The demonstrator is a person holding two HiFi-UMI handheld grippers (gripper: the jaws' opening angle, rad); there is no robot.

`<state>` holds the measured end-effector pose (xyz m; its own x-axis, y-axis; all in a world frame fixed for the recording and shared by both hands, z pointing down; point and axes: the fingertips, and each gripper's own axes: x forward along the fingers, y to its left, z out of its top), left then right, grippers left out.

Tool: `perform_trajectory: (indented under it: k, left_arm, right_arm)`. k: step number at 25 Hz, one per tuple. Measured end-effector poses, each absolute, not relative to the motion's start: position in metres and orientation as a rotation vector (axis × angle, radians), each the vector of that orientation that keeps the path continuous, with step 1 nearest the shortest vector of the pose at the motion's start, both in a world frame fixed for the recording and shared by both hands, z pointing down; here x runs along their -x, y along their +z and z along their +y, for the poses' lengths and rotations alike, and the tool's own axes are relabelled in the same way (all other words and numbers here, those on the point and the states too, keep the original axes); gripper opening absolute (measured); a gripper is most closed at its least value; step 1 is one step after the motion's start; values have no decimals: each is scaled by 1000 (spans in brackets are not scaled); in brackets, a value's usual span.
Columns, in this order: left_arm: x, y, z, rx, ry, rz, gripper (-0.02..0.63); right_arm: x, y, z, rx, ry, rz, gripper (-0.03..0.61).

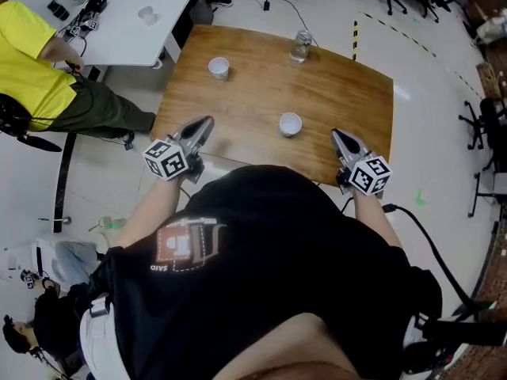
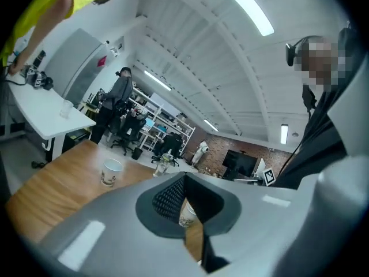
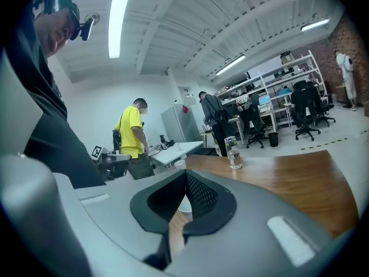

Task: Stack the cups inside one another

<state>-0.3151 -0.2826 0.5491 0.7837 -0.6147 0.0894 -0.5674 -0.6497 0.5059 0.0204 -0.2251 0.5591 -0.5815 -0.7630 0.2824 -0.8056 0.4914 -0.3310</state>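
From the head view, the wearer's black shirt (image 1: 269,244) covers the near edge of the wooden surface (image 1: 253,93), so the rim there is hidden. The left hand-held gripper (image 1: 207,121) has its jaws closed together with nothing between them. The right hand-held gripper (image 1: 336,133) looks the same, pressed to a point and empty. Both tips reach in over the near side of the wood, well apart from each other. The near cup (image 1: 291,123) stands upright between them, untouched. In each gripper view only a sliver of it shows through the notch beneath the closed jaws, and its print is too small to read. The far cup (image 1: 219,67) stands upright by the far left corner, close to that edge. A water bottle (image 1: 300,46) stands at the far rim. Bare wood lies open between the two cups and across the right half. Off the left side are a white desk (image 1: 127,30) and a person in a yellow shirt (image 1: 24,62), cut off by the frame.
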Motion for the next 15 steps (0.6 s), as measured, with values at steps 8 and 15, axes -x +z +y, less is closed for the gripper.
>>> perform_trajectory:
  k: [8, 15]
  left_arm:
    - [309, 535, -292, -2508, -126, -837, 2]
    - [247, 524, -291, -2795, 218, -620, 3]
  right_arm:
    - [-20, 555, -230, -1406, 643, -2632, 14]
    - [-37, 552, -211, -1455, 625, -2604, 14]
